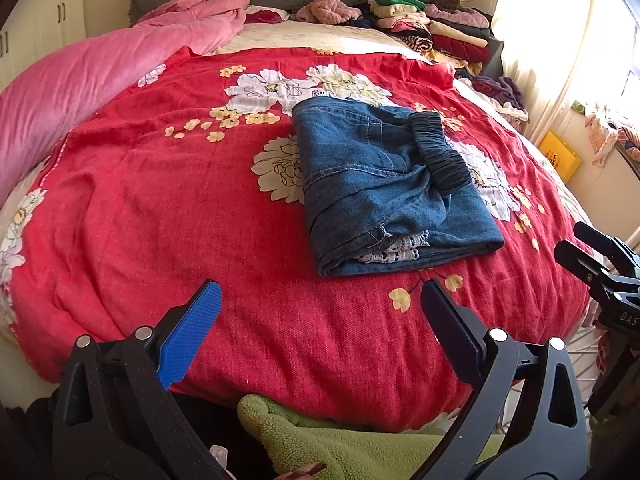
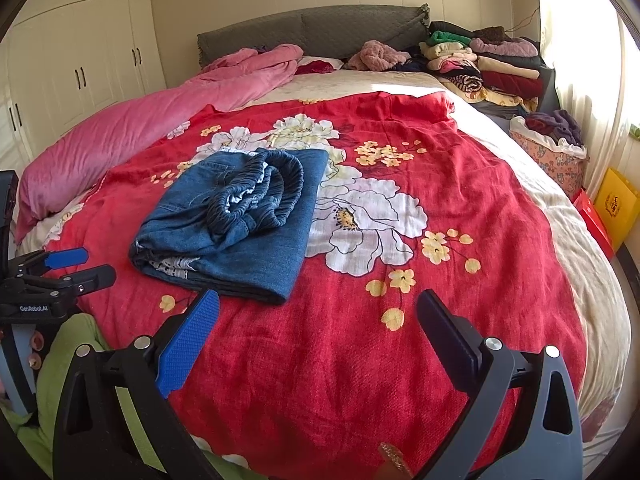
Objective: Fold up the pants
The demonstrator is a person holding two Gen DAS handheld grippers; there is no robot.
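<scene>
- Denim pants (image 1: pixel 384 184) lie folded mid-bedspread (image 1: pixel 160 200), waistband on top.
- Left gripper (image 1: pixel 320 312) hovers spread at the near edge, holding nothing.
- Right gripper (image 2: pixel 318 320) likewise spread, empty.

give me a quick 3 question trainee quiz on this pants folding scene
1. True or false: the denim pants lie folded on the red floral blanket.
2. Which gripper is gripping the pants? A) left gripper B) right gripper C) neither
3. Fill in: the pile of folded clothes sits beside the ____ at the far end of the bed.

Key: 1 true; 2 C, both stand open and apart from the pants; 3 headboard.
</scene>
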